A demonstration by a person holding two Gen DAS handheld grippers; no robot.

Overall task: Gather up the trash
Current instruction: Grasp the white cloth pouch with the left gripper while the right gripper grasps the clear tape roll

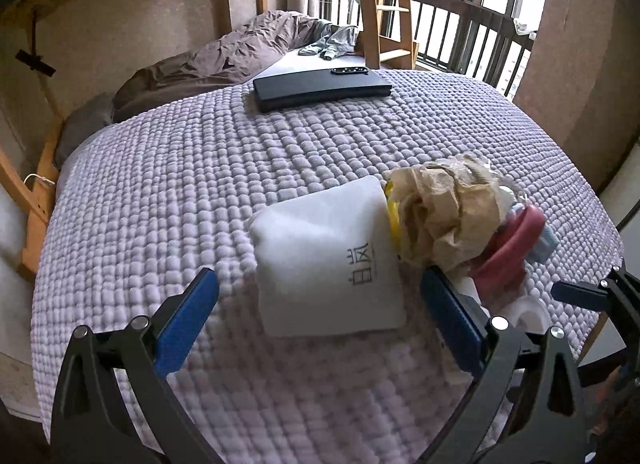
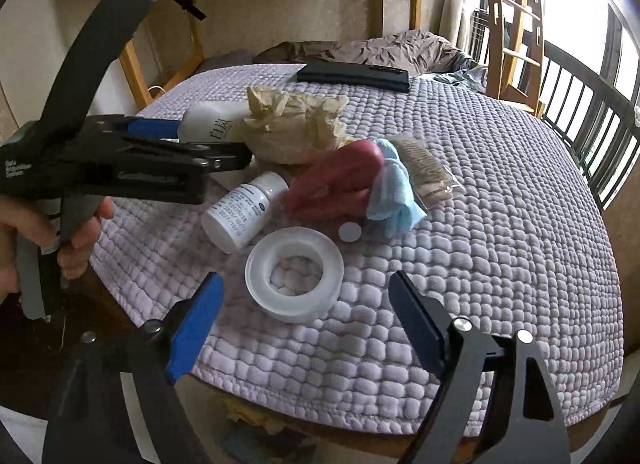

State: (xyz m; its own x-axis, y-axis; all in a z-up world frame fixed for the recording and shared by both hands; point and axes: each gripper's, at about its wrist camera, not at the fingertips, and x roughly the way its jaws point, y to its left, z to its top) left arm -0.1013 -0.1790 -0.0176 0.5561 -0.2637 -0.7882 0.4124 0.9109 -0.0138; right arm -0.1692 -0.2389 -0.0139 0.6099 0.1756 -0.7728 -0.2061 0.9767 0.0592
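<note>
A pile of items lies on the quilted lilac cover (image 1: 200, 192). A white pouch with dark characters (image 1: 328, 260) lies between the open fingers of my left gripper (image 1: 320, 320). Beside it are crumpled tan paper (image 1: 444, 208) and a dark red object (image 1: 508, 248). In the right wrist view my right gripper (image 2: 304, 324) is open and empty, just short of a clear tape roll (image 2: 294, 272). Beyond it lie a white pill bottle (image 2: 244, 212), the red object (image 2: 336, 184), a light blue cloth (image 2: 394, 194), a clear packet (image 2: 428, 176) and the tan paper (image 2: 292, 124). The left gripper (image 2: 168, 140) shows at the left.
A black flat case (image 1: 320, 88) with a small dark device (image 1: 352, 71) on it lies at the far end. A rumpled brown duvet (image 1: 224, 60) lies behind. A wooden ladder (image 1: 384, 4) and bed frame stand around. The cover's front edge (image 2: 340, 420) is close below my right gripper.
</note>
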